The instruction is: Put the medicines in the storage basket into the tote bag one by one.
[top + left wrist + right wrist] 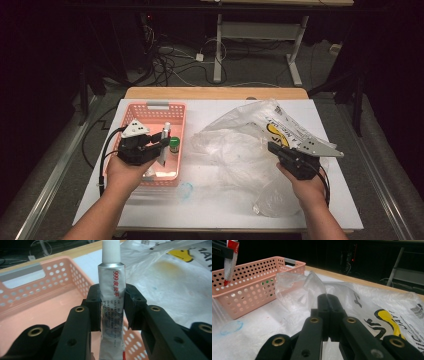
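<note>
Here, left gripper (pixel 112 308) fingers pinching silver tube (pixel 112 300) mid-body, white cap up, held over pink basket (pixel 150 111) near tabletop's (pixel 210 210) left edge. Small green-capped bottle (pixel 174 145) inside basket. Right gripper (pixel 328 307) fingers pressed together on clear plastic bag (pixel 312 285), right half of tabletop.

Overhead and tong-mounted views, sharing basket (pixel 150 111).

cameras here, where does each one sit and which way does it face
High view: above the person's side, looking forward and down on the table; both forearms and grippers show.
Left gripper view: rides the left gripper, looking along its fingers shut on a tube over the basket.
Right gripper view: rides the right gripper, fingers pinching the bag.
All three share basket, tube and bag.
</note>
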`<state>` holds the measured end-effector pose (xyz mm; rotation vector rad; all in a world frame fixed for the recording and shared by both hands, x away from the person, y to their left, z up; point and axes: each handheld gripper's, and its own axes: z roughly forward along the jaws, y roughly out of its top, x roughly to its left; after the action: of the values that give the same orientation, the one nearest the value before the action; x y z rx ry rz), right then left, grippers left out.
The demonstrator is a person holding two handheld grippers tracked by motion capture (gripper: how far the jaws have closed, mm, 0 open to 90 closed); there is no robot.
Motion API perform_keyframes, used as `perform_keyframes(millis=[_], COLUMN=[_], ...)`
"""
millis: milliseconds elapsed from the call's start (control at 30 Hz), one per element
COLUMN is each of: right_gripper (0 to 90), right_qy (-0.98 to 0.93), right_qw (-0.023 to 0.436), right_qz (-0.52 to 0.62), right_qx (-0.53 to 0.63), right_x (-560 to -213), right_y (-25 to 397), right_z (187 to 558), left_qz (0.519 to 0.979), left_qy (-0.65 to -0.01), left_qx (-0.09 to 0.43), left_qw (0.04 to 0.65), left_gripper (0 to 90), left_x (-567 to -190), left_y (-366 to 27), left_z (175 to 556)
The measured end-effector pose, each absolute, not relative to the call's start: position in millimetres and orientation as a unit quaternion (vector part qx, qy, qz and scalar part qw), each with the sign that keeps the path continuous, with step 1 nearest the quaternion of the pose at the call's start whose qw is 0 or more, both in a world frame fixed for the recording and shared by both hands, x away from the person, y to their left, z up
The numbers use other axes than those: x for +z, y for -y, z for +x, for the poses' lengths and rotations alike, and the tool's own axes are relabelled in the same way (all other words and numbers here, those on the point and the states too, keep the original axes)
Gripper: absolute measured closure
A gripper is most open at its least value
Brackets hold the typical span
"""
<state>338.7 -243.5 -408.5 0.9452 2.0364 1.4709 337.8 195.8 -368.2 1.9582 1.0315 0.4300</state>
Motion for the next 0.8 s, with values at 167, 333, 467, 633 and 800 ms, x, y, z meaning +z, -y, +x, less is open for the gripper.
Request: perform_keyframes(millis=[167, 333, 467, 633, 800], right_gripper=[90.0, 90.0, 90.0, 90.0, 90.0], right_qy=[-0.739, -0.738, -0.737, -0.736, -0.736], right_qw=[0.227, 0.227, 0.228, 0.226, 0.225], right_qz=[0.343, 0.342, 0.341, 0.342, 0.342], right_qx=[0.534, 0.536, 0.537, 0.539, 0.539], right_x=[-408.0, -407.5, -407.0, -407.0, -406.8], right_y=[243.7, 243.8, 244.6, 244.3, 243.6], right_z=[338.4, 338.2, 338.2, 337.9, 337.8], left_qz=[0.787, 0.79, 0.793, 0.795, 0.803], left_qy=[-0.402, -0.388, -0.377, -0.372, -0.359], left_qx=[0.17, 0.162, 0.155, 0.144, 0.137], left_qw=[0.436, 0.447, 0.452, 0.457, 0.455], left_gripper=[67.0, 67.0, 67.0, 67.0, 67.0], left_x=[-361.2, -355.8, -355.5, -358.1, -363.3], left_y=[-184.1, -171.1, -160.9, -149.4, -135.9], left_z=[336.0, 334.9, 334.7, 336.6, 337.3])
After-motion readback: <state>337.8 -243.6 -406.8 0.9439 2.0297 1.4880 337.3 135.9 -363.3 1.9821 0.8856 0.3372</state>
